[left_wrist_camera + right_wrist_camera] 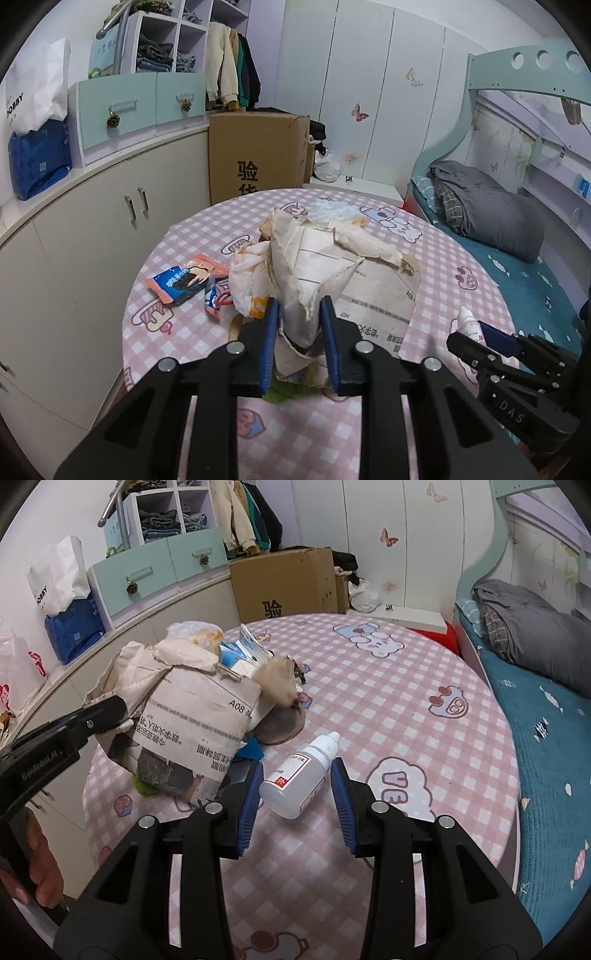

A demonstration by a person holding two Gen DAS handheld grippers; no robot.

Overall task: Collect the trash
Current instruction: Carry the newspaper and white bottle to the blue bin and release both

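A crumpled newspaper bundle (pixel 314 258) with wrappers and tissue stuffed in it hangs over the round pink-checked table (pixel 443 258). My left gripper (pixel 298 310) is shut on its near corner, both blue pads pressing the paper. In the right wrist view the same newspaper bundle (pixel 192 716) hangs from the left gripper (pixel 114 709) at its left edge. My right gripper (pixel 297 771) is shut on a small white dropper bottle (pixel 299 775) that lies tilted between the pads. The left wrist view shows that bottle (pixel 467 321) sticking up from the right gripper (pixel 476 332).
Blue and orange snack wrappers (pixel 181 284) lie on the table's left side. A brown cardboard box (pixel 258 158) stands behind the table, cream cabinets (pixel 92 240) to the left, a bed (pixel 524 266) to the right. A person's hand (pixel 40 867) shows at lower left.
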